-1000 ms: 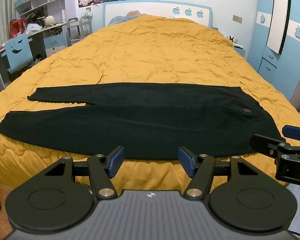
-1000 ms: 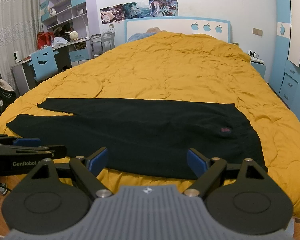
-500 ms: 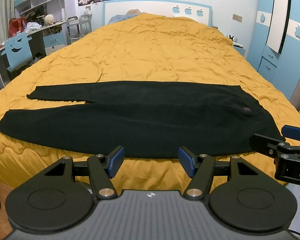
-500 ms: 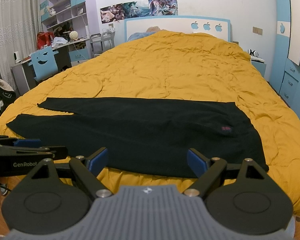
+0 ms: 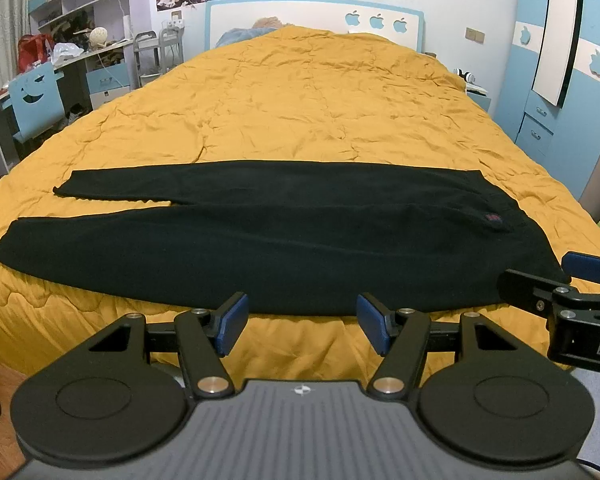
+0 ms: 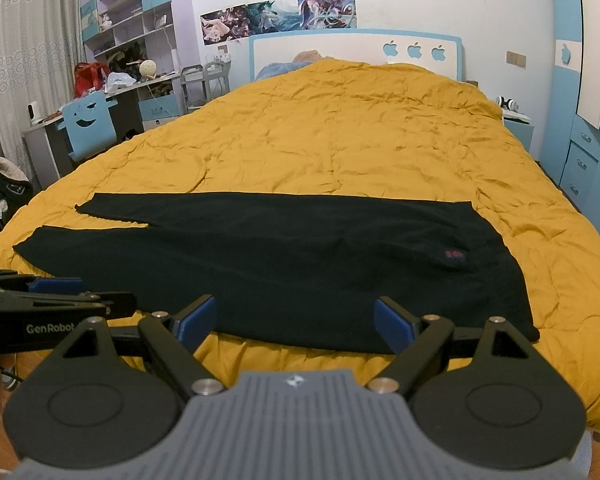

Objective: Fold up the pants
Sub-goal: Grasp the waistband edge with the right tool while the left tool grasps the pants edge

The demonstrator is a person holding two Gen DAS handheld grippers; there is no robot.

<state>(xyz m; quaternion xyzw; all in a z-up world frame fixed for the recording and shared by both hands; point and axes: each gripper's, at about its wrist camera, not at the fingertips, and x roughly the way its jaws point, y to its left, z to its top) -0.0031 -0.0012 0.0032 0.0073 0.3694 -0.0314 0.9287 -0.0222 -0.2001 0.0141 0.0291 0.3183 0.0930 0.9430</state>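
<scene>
While the black pants are lying flat near the front edge of the yellow bed, both the left gripper and right gripper are hanging with jaws wide, holding nothing. Grabbing only the top layer could be making a crooked, bunchy fold.

pants: I see black, unfolded, flat
pose: crosswise, legs left and slightly apart, waist right
place: near edge of the bed
</scene>
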